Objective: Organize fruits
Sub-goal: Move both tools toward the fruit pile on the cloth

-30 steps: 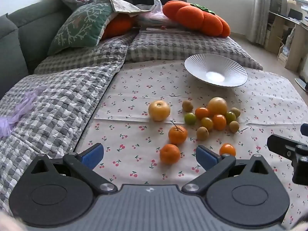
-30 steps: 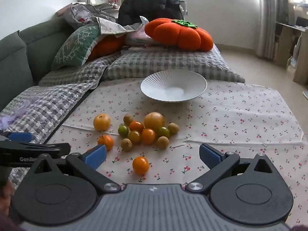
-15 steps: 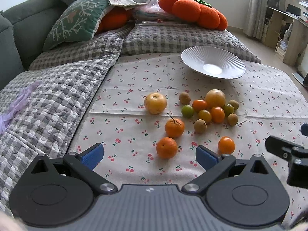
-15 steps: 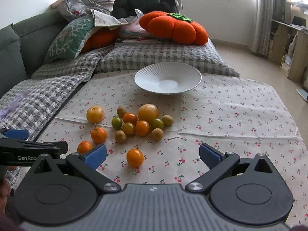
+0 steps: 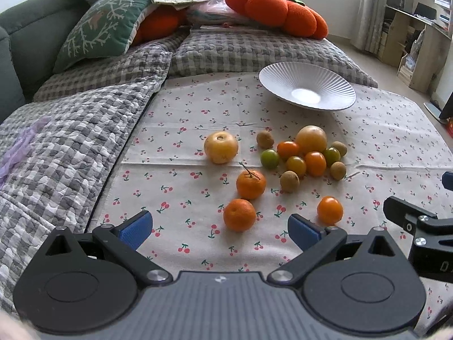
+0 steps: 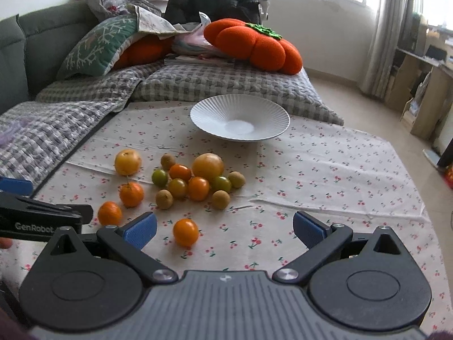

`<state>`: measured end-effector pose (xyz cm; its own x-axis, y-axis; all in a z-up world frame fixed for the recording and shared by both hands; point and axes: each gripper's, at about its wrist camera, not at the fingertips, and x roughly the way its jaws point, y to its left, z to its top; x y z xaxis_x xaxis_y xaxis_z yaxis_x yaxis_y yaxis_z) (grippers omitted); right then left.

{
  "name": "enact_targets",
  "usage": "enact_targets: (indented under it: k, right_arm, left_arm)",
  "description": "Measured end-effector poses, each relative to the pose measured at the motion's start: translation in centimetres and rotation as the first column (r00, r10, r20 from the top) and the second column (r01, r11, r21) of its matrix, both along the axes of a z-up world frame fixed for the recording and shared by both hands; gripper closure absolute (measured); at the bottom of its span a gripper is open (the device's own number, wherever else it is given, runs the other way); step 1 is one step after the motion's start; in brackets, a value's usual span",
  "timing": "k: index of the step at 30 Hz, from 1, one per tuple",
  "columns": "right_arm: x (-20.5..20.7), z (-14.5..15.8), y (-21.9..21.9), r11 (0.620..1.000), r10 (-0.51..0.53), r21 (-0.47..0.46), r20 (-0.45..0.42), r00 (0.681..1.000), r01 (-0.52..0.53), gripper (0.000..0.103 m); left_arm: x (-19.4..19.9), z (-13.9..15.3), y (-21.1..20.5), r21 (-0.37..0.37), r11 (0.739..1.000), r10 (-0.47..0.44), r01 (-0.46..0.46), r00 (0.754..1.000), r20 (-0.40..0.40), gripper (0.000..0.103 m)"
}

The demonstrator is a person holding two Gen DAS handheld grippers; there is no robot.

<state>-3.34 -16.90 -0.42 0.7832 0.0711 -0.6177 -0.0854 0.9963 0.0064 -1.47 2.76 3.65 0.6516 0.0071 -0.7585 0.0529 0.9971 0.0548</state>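
Note:
Several fruits lie loose on a cherry-print cloth point(image 5: 198, 119): a yellow apple point(image 5: 220, 147), two mandarins point(image 5: 250, 184) point(image 5: 239, 214), a lone orange tomato point(image 5: 329, 210) point(image 6: 185, 232), and a cluster of small tomatoes and kiwis point(image 5: 307, 155) point(image 6: 198, 180). An empty white ribbed plate point(image 5: 307, 89) point(image 6: 240, 117) stands behind them. My left gripper point(image 5: 219, 231) is open and empty, just before the near mandarin. My right gripper point(image 6: 225, 231) is open and empty, with the lone tomato between its fingers' line, left of middle.
A grey checked quilt point(image 5: 70, 141) covers the sofa on the left and behind. A green cushion point(image 5: 104, 28) and an orange pumpkin cushion point(image 6: 252, 45) lie at the back. The cloth's right edge drops to the floor point(image 6: 410, 130); shelves stand at far right.
Both grippers have moved forward and a little lower toward the fruits, which now look larger. Both stay open. No fruit has moved.

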Motion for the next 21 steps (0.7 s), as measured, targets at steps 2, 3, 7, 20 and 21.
enact_targets:
  k: [2, 3, 7, 20, 21]
  right_arm:
    - [0.2, -0.2, -0.1, 1.0, -0.002, -0.006, -0.006, 1.0, 0.002, 0.0]
    - [0.2, -0.2, 0.0, 1.0, -0.004, -0.011, -0.008, 1.0, 0.004, 0.0]
    - [0.5, -0.4, 0.1, 1.0, -0.008, -0.02, -0.017, 1.0, 0.008, 0.0]
    - [2.3, 1.9, -4.4, 0.99, -0.084, 0.115, -0.026, 0.996, 0.086, 0.0]
    - [2.6, 2.2, -4.8, 0.987, -0.085, 0.134, -0.03, 0.996, 0.089, 0.0]
  left_arm:
    - [0.1, 0.0, 0.1, -0.005, 1.0, 0.003, -0.003, 1.0, -0.001, 0.006]
    - [0.2, -0.1, 0.2, -0.009, 1.0, 0.002, -0.002, 1.0, -0.002, 0.006]
    - [0.6, -0.3, 0.3, -0.023, 1.0, -0.004, 0.003, 1.0, -0.012, 0.006]
    - [2.0, -0.1, 2.0, -0.089, 0.996, -0.01, 0.006, 0.999, -0.038, 0.006]
    - [2.4, 0.0, 2.2, -0.101, 0.995, -0.005, 0.001, 0.999, -0.039, 0.006]
